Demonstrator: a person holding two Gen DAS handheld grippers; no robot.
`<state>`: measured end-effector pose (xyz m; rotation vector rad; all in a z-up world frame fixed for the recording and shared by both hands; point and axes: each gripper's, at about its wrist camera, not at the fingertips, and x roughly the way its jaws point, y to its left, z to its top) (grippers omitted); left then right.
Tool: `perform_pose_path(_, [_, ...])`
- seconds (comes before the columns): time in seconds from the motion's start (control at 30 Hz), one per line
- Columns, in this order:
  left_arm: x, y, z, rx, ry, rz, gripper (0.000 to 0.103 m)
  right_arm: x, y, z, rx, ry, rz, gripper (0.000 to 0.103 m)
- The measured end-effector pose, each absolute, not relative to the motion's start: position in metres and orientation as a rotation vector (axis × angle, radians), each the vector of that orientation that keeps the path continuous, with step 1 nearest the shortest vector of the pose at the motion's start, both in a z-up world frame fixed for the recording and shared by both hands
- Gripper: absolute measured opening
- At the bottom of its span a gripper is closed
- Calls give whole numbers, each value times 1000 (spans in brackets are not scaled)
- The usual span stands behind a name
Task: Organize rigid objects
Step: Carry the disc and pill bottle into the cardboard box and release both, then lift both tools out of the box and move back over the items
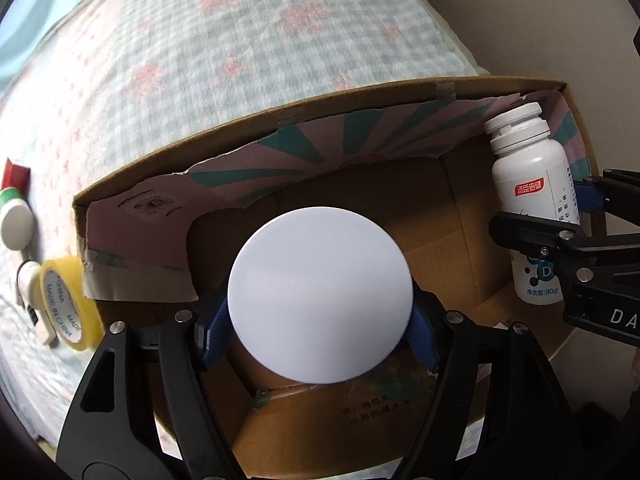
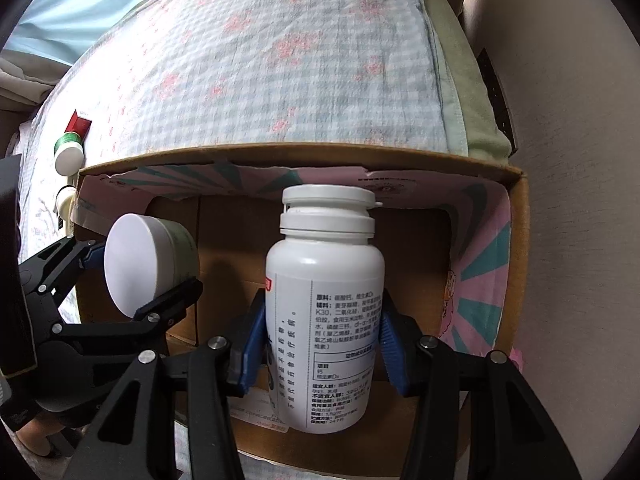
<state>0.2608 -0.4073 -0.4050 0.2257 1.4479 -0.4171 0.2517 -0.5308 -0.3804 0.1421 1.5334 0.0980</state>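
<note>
My left gripper (image 1: 320,340) is shut on a round jar with a white lid (image 1: 320,296) and holds it over the open cardboard box (image 1: 280,120). In the right wrist view the same jar (image 2: 140,260) shows a pale green body at the box's left side. My right gripper (image 2: 320,344) is shut on a white pill bottle (image 2: 324,308) with a flip cap, held upright inside the box (image 2: 516,260). The bottle also shows in the left wrist view (image 1: 532,200) at the box's right end.
The box lies on a bed with a checked floral blanket (image 1: 240,40). Left of the box lie a yellow tape roll (image 1: 68,304), a white-capped green tube (image 1: 16,224), a red item (image 1: 16,172) and a small white bottle (image 1: 30,280). A wall (image 2: 560,160) stands right.
</note>
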Motion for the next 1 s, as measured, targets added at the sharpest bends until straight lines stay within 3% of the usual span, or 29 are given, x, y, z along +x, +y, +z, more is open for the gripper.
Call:
perform_pose_path(0.07, [260, -407, -396, 217, 1419, -421, 103, 252, -529, -381, 130, 1545, 99, 47])
perform_pose_path(0.1, [259, -407, -392, 225, 1408, -424, 103, 254, -529, -382, 124, 1551, 94, 49])
perform_pose_path(0.17, [257, -409, -388, 246, 1403, -436, 103, 254, -528, -377, 118, 1542, 78, 78])
perform_pose_path(0.2, [255, -409, -387, 259, 1405, -439, 103, 252, -530, -372, 123, 1519, 63, 103])
perform_pose_path(0.5, [253, -401, -363, 224, 1399, -434, 103, 238, -535, -338, 205, 1428, 26, 103])
perform_pose_path(1.0, [228, -388, -262, 200, 1273, -442, 103, 211, -530, -257, 109, 1333, -7, 103])
